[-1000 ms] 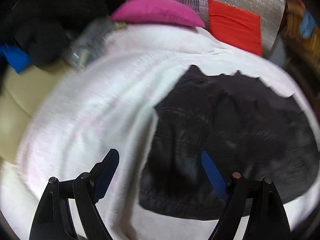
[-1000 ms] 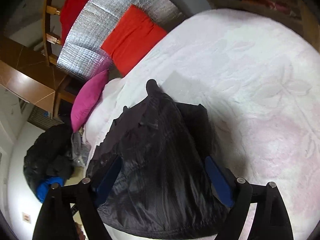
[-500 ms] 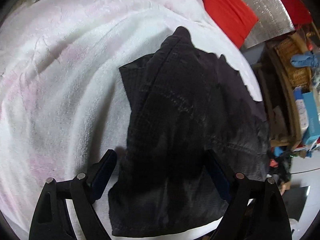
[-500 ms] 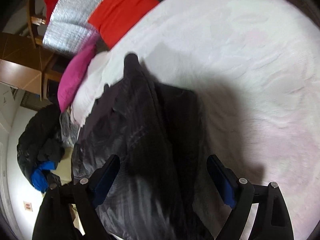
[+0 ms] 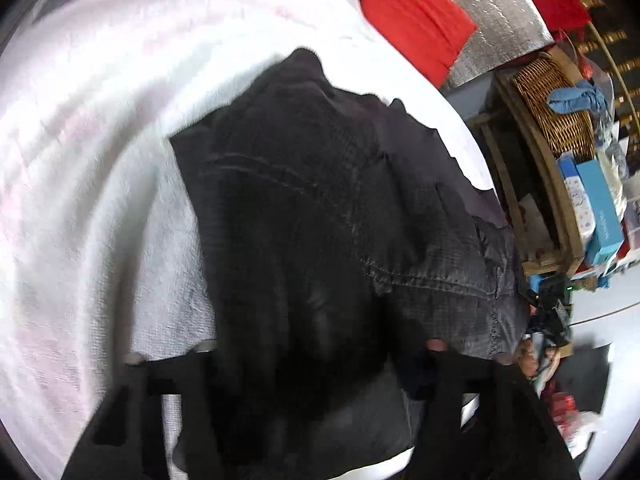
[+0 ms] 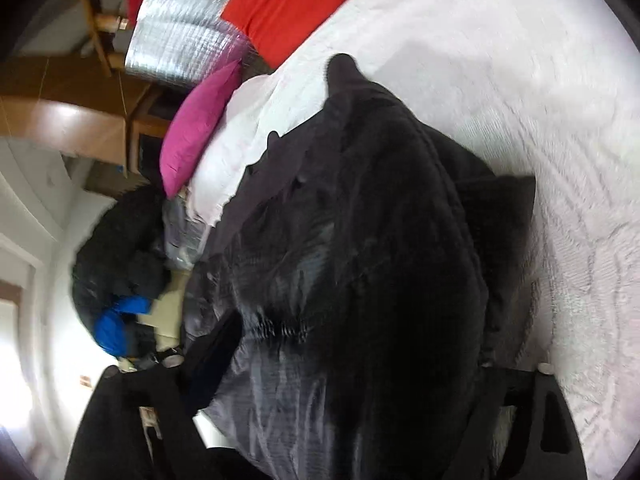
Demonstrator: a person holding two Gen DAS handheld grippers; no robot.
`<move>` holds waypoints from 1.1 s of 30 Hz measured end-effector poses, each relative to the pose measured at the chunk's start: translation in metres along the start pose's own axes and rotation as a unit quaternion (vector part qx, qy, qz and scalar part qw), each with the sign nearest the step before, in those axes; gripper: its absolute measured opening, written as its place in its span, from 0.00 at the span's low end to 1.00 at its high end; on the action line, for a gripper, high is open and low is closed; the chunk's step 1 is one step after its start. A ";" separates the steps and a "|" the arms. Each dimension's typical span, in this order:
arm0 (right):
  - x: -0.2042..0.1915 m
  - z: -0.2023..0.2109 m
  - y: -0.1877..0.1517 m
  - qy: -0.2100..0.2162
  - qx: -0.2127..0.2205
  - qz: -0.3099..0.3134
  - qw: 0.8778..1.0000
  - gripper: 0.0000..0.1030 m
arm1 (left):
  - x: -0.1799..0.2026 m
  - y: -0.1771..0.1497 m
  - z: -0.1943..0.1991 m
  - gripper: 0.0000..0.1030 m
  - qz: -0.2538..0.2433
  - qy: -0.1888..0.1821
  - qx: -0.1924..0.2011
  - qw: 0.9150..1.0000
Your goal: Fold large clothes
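A large black jacket [image 5: 320, 200] lies spread on a white fleecy blanket [image 5: 80, 160]. In the left wrist view its near hem fills the bottom of the picture. My left gripper [image 5: 312, 352] is down on that hem, its jaws closing with dark cloth between them; the pads are lost in the black fabric. In the right wrist view the jacket [image 6: 380, 220] sits on the blanket [image 6: 540, 80]. My right gripper [image 6: 356, 344] straddles its near edge. Its jaws are wide and closing, with the left finger [image 6: 216, 344] lying on the shiny lining.
A red cushion [image 5: 416, 32] and a silver quilted mat [image 5: 500, 8] stand at the far end, with a pink cushion [image 6: 196, 124] beside them. A wicker basket [image 5: 556, 108] and boxes [image 5: 600, 208] crowd one side. A dark coat pile [image 6: 116, 256] lies on the other.
Both grippers have dropped and tilted down onto the jacket's near edge, which now fills each view. The left jaws have narrowed markedly; the right jaws have narrowed a little.
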State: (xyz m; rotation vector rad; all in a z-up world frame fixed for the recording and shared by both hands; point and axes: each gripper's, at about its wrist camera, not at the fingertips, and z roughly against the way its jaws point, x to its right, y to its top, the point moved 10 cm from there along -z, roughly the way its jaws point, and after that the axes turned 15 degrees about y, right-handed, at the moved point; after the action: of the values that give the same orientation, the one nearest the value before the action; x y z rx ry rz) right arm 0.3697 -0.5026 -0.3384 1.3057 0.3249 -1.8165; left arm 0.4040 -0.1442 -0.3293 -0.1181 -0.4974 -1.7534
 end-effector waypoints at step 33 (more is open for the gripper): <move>-0.069 0.098 -0.040 -0.184 0.165 0.172 0.954 0.74 | -0.003 -0.026 0.107 0.75 -0.030 0.247 0.246 0.937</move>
State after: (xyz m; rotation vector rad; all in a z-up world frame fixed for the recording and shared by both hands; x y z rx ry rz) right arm 0.2821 -0.5075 -0.2478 1.1198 -0.4030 -1.8075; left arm 0.3600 -0.0958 -0.2411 0.6828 -0.5507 -1.5886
